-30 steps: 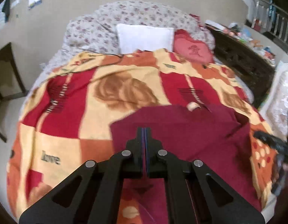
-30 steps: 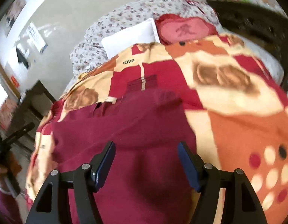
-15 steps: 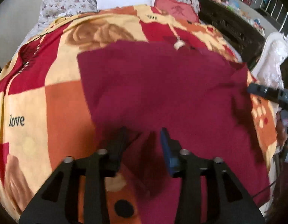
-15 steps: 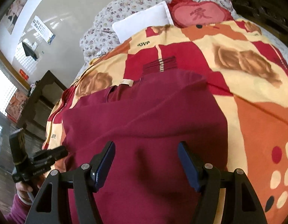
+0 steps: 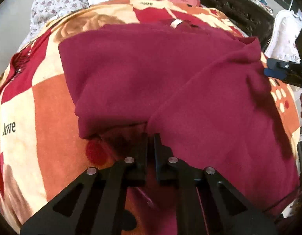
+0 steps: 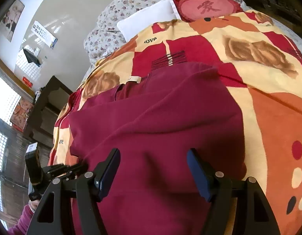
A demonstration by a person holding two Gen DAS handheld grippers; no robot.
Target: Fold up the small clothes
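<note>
The blanket (image 5: 21, 107) reads "love"; the heart cushion (image 6: 207, 7) bears a Chinese character.

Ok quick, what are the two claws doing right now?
Left claw: closed, pinching the edge of the maroon garment.
Right claw: open, holding nothing, above the garment.

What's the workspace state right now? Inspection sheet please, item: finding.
Surface: bed covered by a patterned blanket in red, orange and cream.
Job's things: maroon garment spread on the blanket, one diagonal crease, pale label at its far edge.
Clutter: white pillow, red heart cushion, floral bedding at the head.
Grippers: left hand-held gripper shut at the garment's near edge, no cloth visible between the jaws; right hand-held gripper open above the garment.
Cables: nothing seen.
Surroundings: dark wooden furniture, wall posters, windows.
</note>
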